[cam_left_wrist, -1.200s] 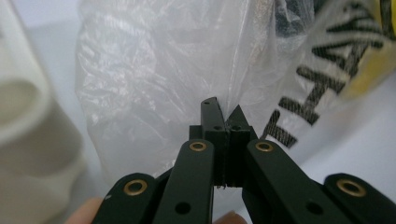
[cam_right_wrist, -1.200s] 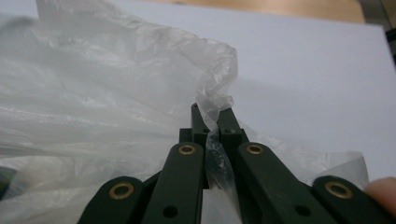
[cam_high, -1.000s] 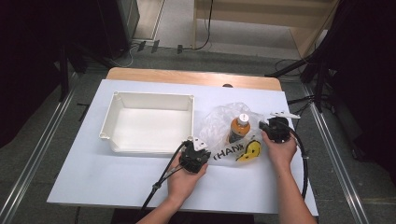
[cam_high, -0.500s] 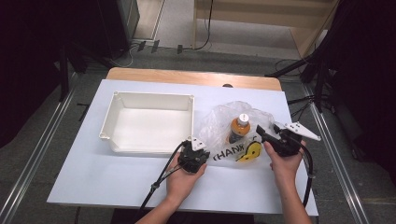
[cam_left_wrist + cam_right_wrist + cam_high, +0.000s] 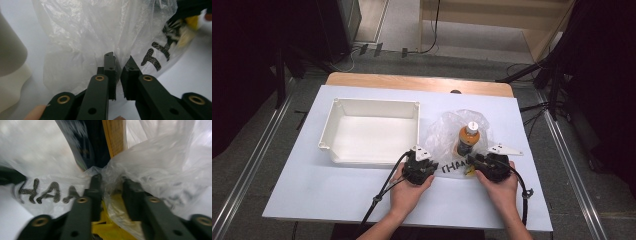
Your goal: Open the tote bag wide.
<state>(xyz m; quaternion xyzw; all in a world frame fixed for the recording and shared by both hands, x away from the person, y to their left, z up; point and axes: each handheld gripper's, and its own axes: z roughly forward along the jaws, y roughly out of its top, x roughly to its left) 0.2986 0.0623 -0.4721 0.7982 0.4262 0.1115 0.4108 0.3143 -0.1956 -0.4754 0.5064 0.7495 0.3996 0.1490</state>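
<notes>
We note a clear plastic bag (image 5: pixel 457 142) lying on the white table (image 5: pixel 302 185), just right of an empty white tray (image 5: pixel 374 132). Inside the bag stands a bottle (image 5: pixel 467 140) with an orange cap, amber contents and a dark label; the label's writing is too small to read from the high view.

Printing on the bag: black letters at its near edge. In the right gripper view we read "HAN" (image 5: pixel 47 191), the rest lost in folds; in the high view "THAN" shows between the two grippers. A yellow printed patch (image 5: pixel 112 225) sits beside the letters. In the left gripper view only one stroke-like character (image 5: pixel 153 56) is legible.

Left gripper (image 5: pixel 119 75): at the bag's near left edge, jaws drawn nearly together with a thin fold of the film pinched between them. The left hand (image 5: pixel 409 187) holds it low on the table.

Right gripper (image 5: pixel 112 192): at the bag's near right edge, jaws apart, with bunched film lying in the gap; the view is blurred, so we cannot tell whether the film is gripped. Directly beyond the jaws stands the bottle's dark and orange label, unreadable
</notes>
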